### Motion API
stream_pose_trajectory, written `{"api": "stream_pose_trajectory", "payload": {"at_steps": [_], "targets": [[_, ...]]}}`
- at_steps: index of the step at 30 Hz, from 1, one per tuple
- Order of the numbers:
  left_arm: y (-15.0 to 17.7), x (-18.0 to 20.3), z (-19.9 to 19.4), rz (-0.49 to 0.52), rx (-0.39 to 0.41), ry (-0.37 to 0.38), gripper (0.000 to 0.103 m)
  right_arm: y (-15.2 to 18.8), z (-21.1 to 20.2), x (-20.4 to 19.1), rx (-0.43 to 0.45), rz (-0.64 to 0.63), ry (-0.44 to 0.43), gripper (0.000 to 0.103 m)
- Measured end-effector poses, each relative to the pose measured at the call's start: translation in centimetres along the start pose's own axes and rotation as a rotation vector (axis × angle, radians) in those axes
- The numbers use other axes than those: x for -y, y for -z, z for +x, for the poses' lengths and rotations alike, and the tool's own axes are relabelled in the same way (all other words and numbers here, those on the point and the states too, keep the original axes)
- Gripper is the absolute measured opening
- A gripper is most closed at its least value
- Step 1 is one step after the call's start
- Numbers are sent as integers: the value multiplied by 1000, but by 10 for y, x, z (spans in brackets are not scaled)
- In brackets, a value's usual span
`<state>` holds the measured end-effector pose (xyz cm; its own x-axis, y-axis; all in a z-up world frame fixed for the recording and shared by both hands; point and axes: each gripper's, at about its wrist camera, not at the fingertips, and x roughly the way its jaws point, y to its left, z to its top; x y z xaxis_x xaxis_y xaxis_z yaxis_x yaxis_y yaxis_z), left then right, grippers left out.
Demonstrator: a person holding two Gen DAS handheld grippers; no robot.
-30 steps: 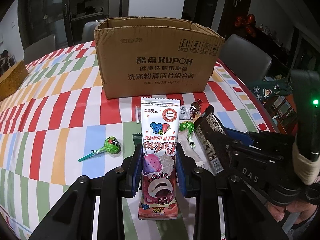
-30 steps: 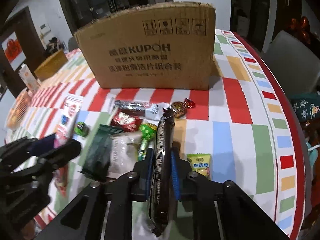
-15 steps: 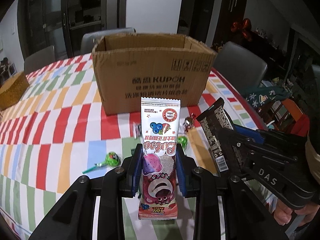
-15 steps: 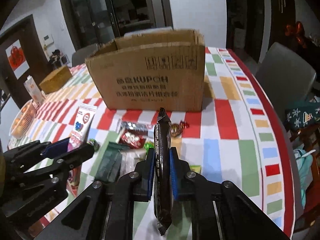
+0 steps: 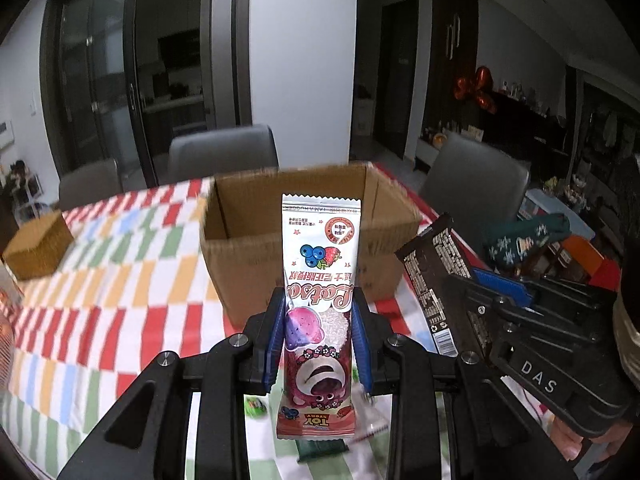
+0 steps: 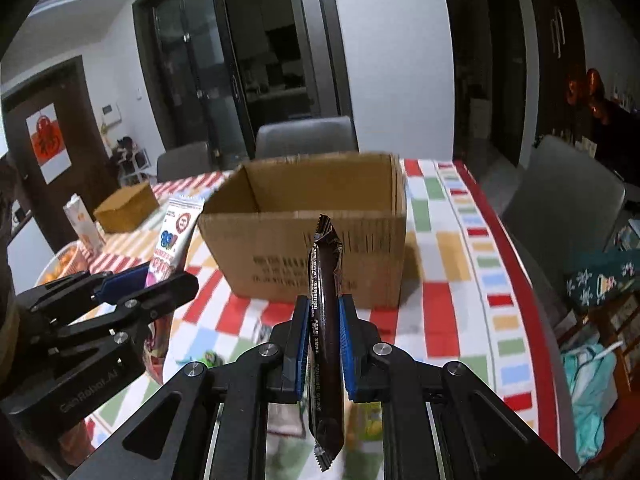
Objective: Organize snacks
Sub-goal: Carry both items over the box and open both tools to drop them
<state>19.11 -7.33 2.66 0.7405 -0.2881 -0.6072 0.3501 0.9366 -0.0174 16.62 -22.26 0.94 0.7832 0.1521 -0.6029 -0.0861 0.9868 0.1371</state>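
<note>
Left gripper [image 5: 319, 336] pinches the pink-and-white snack pack [image 5: 320, 300] upright between its blue pads, held above the table [image 5: 100, 280] in front of the open cardboard box [image 5: 248, 264]. Right gripper [image 6: 323, 344] clamps the dark brown bar wrapper [image 6: 325, 320] edge-on, just beside it, near the table's right edge.

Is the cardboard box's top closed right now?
No, the cardboard box stands open on the table, its bare inner walls showing, with no flaps over the top in the right wrist view.
</note>
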Motion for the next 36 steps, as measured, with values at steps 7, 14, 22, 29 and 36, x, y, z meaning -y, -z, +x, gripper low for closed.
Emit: {"api": "stream_pose_trajectory", "payload": {"at_steps": [7,14,22,29,36], "targets": [[-34,-7,-2,14,51,-10,31,-35,-5,-2,68,-13,4,15],[-67,-23,7,16,70,-15,31,-69,-2,-8,113,-45,7,15],[-93,-39,30,9,64,-28,31,-102,21,-8,117,-67,13,15],[-107,-54,65,-17,14,-36,31,-120,50,-8,92,-85,33,15],[-112,-58,99,-33,-43,-44,31,-126,76,-5,62,-83,39,15]]}}
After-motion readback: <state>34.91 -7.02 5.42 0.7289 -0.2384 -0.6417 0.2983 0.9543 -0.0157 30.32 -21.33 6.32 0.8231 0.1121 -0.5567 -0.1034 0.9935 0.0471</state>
